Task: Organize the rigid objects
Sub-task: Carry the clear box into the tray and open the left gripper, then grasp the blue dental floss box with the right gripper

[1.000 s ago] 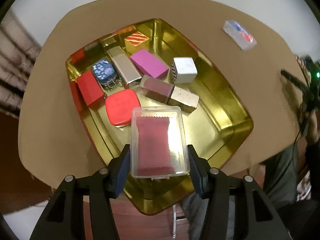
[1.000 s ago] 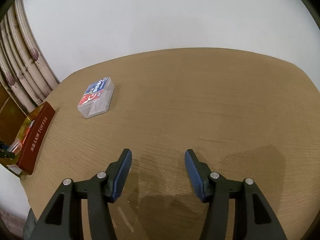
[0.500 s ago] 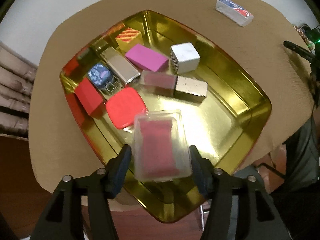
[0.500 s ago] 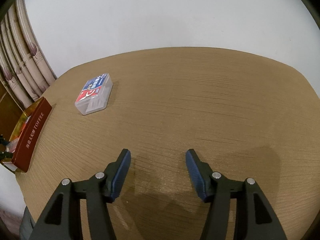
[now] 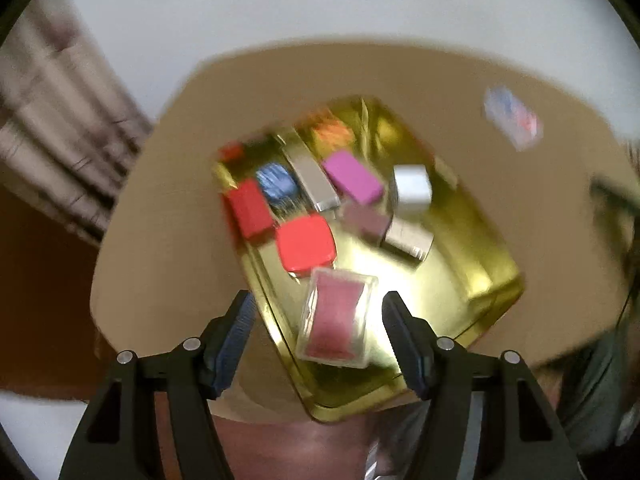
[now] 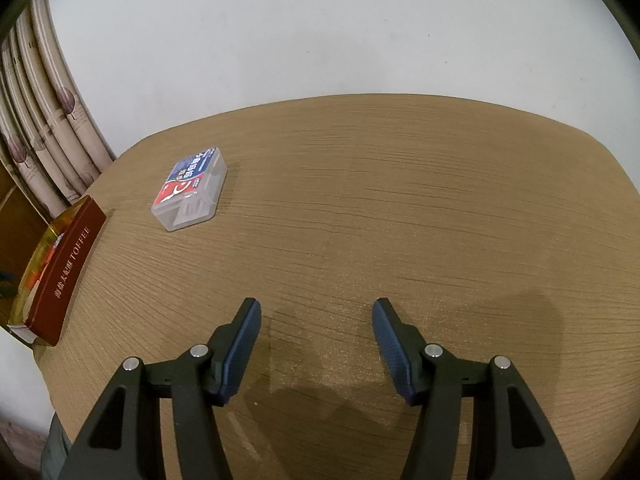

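1. Clear case with pink insert (image 5: 338, 322): lay in the gold tin (image 5: 496, 280) at 6 o'clock, free between the spread jaws of the left gripper (image 5: 316, 334).
2. Step, judged: deposit done; next, fetch the labelled clear box (image 6: 190, 190).
3. Right gripper (image 6: 316, 346): jaws parted, empty, above the worktop (image 6: 420, 220); box at 10 o'clock.
4. Left view alone, blurred, showed the tin's contents; right view alone showed the tin's red lettered side.

"TOFFEE" on red tin wall (image 6: 70, 264)
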Demonstrator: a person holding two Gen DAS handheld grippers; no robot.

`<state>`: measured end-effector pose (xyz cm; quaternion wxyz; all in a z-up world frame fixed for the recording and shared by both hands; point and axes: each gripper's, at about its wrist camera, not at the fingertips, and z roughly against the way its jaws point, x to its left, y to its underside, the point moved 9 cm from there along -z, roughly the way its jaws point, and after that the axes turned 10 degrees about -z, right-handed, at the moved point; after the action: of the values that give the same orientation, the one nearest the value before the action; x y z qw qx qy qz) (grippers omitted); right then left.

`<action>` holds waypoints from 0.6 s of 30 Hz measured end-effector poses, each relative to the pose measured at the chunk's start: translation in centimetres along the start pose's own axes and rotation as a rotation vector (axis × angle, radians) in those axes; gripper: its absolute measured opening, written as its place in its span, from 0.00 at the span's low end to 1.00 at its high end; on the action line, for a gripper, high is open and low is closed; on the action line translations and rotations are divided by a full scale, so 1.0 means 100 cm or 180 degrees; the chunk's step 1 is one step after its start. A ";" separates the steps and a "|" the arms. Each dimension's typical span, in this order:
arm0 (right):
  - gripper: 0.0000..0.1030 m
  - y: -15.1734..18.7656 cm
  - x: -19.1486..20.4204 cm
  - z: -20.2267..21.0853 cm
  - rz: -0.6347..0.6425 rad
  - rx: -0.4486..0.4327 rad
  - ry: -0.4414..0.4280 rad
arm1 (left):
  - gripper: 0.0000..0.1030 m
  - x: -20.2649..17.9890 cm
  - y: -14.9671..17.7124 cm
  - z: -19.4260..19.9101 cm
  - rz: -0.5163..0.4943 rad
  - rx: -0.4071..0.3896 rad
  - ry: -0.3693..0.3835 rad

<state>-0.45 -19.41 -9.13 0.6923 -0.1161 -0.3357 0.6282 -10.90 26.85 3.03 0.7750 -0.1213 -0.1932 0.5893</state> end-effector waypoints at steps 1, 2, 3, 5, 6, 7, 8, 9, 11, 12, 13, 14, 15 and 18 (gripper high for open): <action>0.58 0.000 0.000 0.000 0.0007 0.0006 0.0006 | 0.67 0.000 0.002 0.013 0.0141 -0.0151 -0.0043; 0.58 0.000 0.000 0.001 0.0017 0.0014 0.0026 | 0.70 -0.003 0.009 0.025 0.0288 -0.0272 -0.0115; 0.58 0.000 0.001 0.001 0.0044 0.0033 0.0062 | 0.72 -0.003 0.014 0.032 0.0393 -0.0344 -0.0179; 0.58 -0.002 0.014 -0.001 0.0159 0.0134 0.0030 | 0.72 -0.010 0.030 0.050 0.0612 -0.0532 -0.0269; 0.58 -0.004 0.024 -0.001 0.0215 0.0185 -0.0032 | 0.73 -0.015 0.039 0.056 0.0701 -0.0602 -0.0301; 0.58 -0.010 0.040 0.001 0.0329 0.0202 -0.0052 | 0.76 -0.018 0.049 0.062 0.0794 -0.0645 -0.0368; 0.58 -0.014 0.050 0.001 0.0414 0.0206 -0.0026 | 0.78 -0.021 0.056 0.065 0.0861 -0.0669 -0.0408; 0.58 -0.019 0.063 0.000 0.0511 0.0234 -0.0002 | 0.80 -0.024 0.065 0.068 0.0942 -0.0691 -0.0421; 0.58 -0.033 0.092 -0.004 0.0660 0.0308 -0.0052 | 0.80 -0.027 0.084 0.067 0.1083 -0.0674 -0.0346; 0.58 -0.043 0.106 -0.007 0.0699 0.0323 -0.0052 | 0.80 -0.025 0.090 0.064 0.1141 -0.0655 -0.0331; 0.58 -0.049 0.116 -0.012 0.0715 0.0371 -0.0058 | 0.80 -0.023 0.099 0.063 0.1243 -0.0651 -0.0337; 0.58 -0.055 0.125 -0.019 0.0723 0.0453 -0.0054 | 0.80 -0.021 0.104 0.062 0.1313 -0.0663 -0.0332; 0.58 -0.061 0.133 -0.028 0.0722 0.0519 -0.0008 | 0.80 -0.019 0.108 0.061 0.1369 -0.0682 -0.0326; 0.58 -0.073 0.153 -0.056 0.0684 0.0713 0.0038 | 0.80 -0.011 0.116 0.057 0.1464 -0.0697 -0.0359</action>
<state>8.49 -4.80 -4.19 0.6317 -0.0771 -0.2450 0.7314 -23.71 28.76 3.16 0.5910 -0.2121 -0.2660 0.7314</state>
